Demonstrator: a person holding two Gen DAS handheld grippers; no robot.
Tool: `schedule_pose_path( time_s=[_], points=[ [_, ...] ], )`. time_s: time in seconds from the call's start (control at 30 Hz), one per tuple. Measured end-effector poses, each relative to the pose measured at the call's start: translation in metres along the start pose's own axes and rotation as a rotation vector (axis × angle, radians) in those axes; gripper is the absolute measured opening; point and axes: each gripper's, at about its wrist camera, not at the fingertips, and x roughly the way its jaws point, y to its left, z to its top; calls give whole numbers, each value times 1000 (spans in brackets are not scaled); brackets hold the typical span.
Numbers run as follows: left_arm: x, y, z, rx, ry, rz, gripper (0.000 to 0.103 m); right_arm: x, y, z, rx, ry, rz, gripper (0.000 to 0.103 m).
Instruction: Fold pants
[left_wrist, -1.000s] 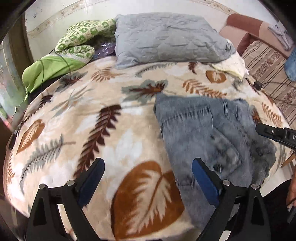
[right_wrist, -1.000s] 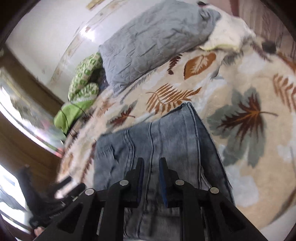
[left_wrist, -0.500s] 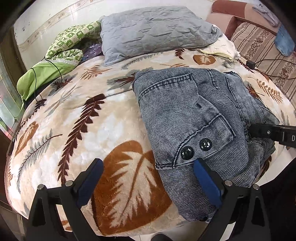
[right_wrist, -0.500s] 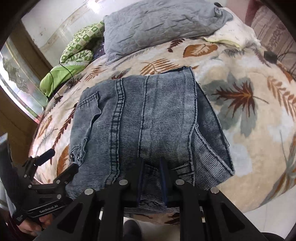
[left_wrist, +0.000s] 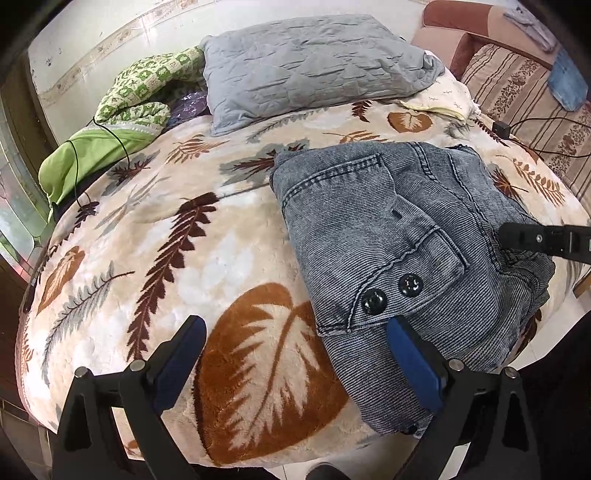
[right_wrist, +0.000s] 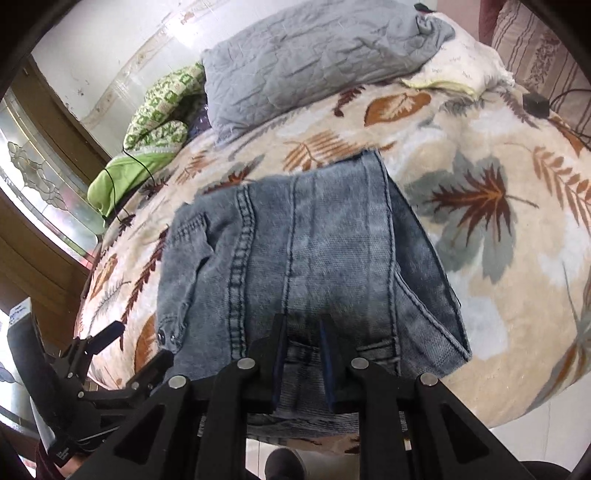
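Note:
The folded grey-blue denim pants (left_wrist: 369, 221) lie on the near right part of the leaf-print blanket (left_wrist: 166, 229), the waistband with two dark buttons toward me. My left gripper (left_wrist: 295, 354) is open over the bed's near edge, with its right finger at the buttoned corner of the pants. My right gripper (right_wrist: 303, 350) is shut on a fold of the pants (right_wrist: 314, 251) at their near edge, and denim shows between its pads. In the left wrist view the right gripper (left_wrist: 535, 240) comes in from the right onto the pants. The right wrist view shows the left gripper (right_wrist: 138, 345) low on the left.
A grey pillow (left_wrist: 314, 62) and a green patterned cloth (left_wrist: 144, 88) lie at the head of the bed. A striped sofa (left_wrist: 524, 92) stands at the right, and a black charger (left_wrist: 500, 129) with its cable lies nearby. The bed's edge drops to the floor right below the grippers.
The pants, blurred and farther right a second ago, now lie still and closer to my left gripper, which has dipped toward the buttoned corner and stayed open. The right gripper has kept its grip.

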Motion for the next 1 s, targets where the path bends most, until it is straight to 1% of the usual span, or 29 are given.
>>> schedule_pose_path(
  time_s=[0.17,0.3,0.37,0.47,0.5,0.6,0.63,0.7,0.8,0.87,0.93,1.0],
  points=[
    [-7,4,3,-4,-16,-1,98,-4,12,1,-29,-35,15,20],
    [-7,11,16,-5,-23,0,98,-2,19,11,-41,-57,6,20],
    [-3,17,27,-14,-16,3,98,-2,19,18,-29,-68,6,20],
    [10,25,43,-33,24,-6,98,3,14,30,7,-66,-5,20],
    [14,27,49,-45,35,-11,98,7,11,34,27,-55,5,20],
    [19,27,64,-59,21,-22,98,16,7,45,61,-35,39,20],
    [22,27,74,-59,5,-16,98,18,7,49,55,-40,40,20],
    [30,27,92,-66,0,-11,98,22,11,62,16,-70,19,20],
    [48,24,114,-74,32,-30,98,25,12,79,-9,-102,13,20],
    [59,18,122,-65,50,-34,98,36,7,90,1,-81,11,20],
    [78,11,128,-53,88,-28,98,54,0,96,22,-26,7,20],
    [93,4,127,-38,130,-6,98,73,-2,98,3,43,-16,20]
  ],
)
